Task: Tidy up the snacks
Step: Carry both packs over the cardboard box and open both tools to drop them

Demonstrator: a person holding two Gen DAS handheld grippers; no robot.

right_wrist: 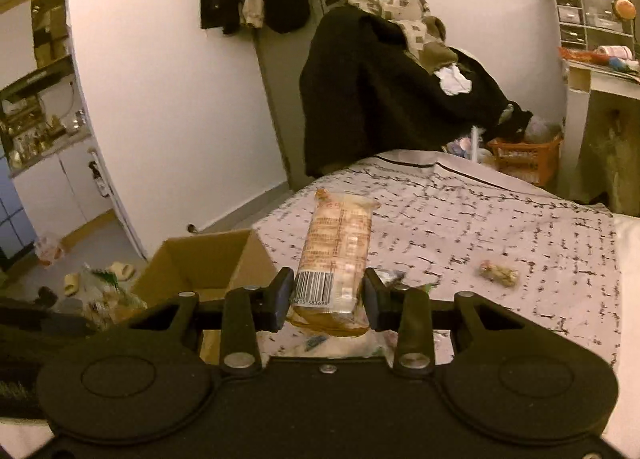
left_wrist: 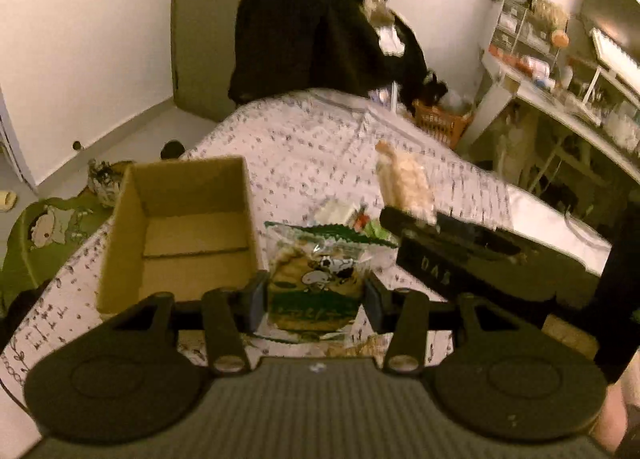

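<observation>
My left gripper is shut on a green cookie packet with a Snoopy picture, held just right of an open, empty cardboard box on the patterned bedspread. My right gripper is shut on an orange snack packet with a barcode, held upright above the bed; it also shows in the left wrist view with the right gripper's body. The box lies to the left of the right gripper. More packets lie behind the cookie packet. A small wrapped snack lies on the bed to the right.
A dark pile of clothes sits at the bed's far end. An orange basket and a cluttered white desk stand at the right. Slippers and litter lie on the floor at left.
</observation>
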